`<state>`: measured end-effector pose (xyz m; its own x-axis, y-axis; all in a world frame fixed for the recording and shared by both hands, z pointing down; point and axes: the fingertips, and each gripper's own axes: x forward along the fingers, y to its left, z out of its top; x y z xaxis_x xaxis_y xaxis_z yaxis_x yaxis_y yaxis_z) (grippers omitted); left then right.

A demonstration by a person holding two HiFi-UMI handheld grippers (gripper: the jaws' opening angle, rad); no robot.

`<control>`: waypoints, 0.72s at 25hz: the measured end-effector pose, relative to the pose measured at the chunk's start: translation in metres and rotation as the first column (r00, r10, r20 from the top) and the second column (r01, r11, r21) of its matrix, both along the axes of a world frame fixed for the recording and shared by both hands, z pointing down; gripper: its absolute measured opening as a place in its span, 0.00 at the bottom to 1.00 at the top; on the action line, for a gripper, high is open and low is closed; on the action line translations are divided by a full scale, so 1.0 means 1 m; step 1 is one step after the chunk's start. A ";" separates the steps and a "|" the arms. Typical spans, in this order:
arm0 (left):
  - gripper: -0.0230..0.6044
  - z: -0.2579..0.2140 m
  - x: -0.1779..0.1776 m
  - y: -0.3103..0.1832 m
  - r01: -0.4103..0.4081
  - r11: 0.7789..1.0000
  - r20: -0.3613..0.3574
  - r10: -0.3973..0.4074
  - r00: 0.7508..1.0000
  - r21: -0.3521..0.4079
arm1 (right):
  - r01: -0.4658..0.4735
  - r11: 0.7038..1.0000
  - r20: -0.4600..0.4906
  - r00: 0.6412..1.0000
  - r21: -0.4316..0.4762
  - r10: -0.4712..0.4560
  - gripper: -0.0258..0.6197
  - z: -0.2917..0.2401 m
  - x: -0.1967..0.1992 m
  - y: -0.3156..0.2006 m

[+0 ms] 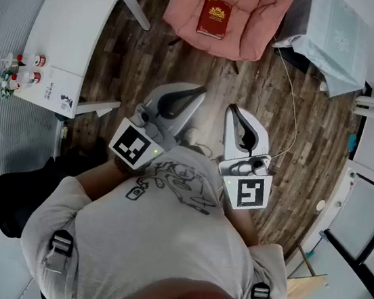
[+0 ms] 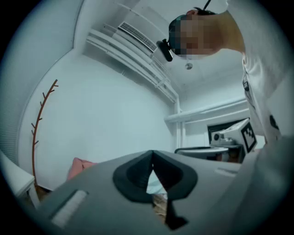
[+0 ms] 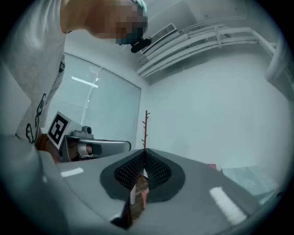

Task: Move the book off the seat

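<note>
Head view | red gold-crested book [image 1: 214,17] on pink seat [image 1: 252,31] | left fingers [image 1: 194,91], right fingers [image 1: 234,117] closed

Head camera: overhead, looking steeply down; pink padded chair [image 1: 255,24] at frame top, well off. Gripper cameras: each low, close behind its own jaws, facing about level toward pale walls [image 3: 206,114]. Both share the thin brown branched stand [image 2: 38,120]. Left gripper view also catches the chair.
</note>
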<state>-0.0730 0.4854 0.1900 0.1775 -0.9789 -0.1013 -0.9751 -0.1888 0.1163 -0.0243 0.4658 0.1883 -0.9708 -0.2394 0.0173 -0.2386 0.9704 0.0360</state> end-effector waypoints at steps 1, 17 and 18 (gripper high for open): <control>0.04 -0.001 0.002 0.000 -0.001 1.000 -0.001 0.001 1.000 0.000 | 0.003 1.000 0.001 1.000 -0.002 -0.003 0.05 -0.001 0.001 0.001; 0.04 -0.006 0.044 -0.003 -0.001 1.000 -0.012 0.001 1.000 -0.005 | 0.028 1.000 0.012 1.000 -0.011 -0.028 0.05 -0.004 0.040 -0.006; 0.04 -0.006 0.049 -0.003 0.001 1.000 -0.011 -0.001 1.000 -0.004 | 0.030 0.999 0.013 0.999 -0.015 -0.030 0.05 -0.003 0.046 -0.007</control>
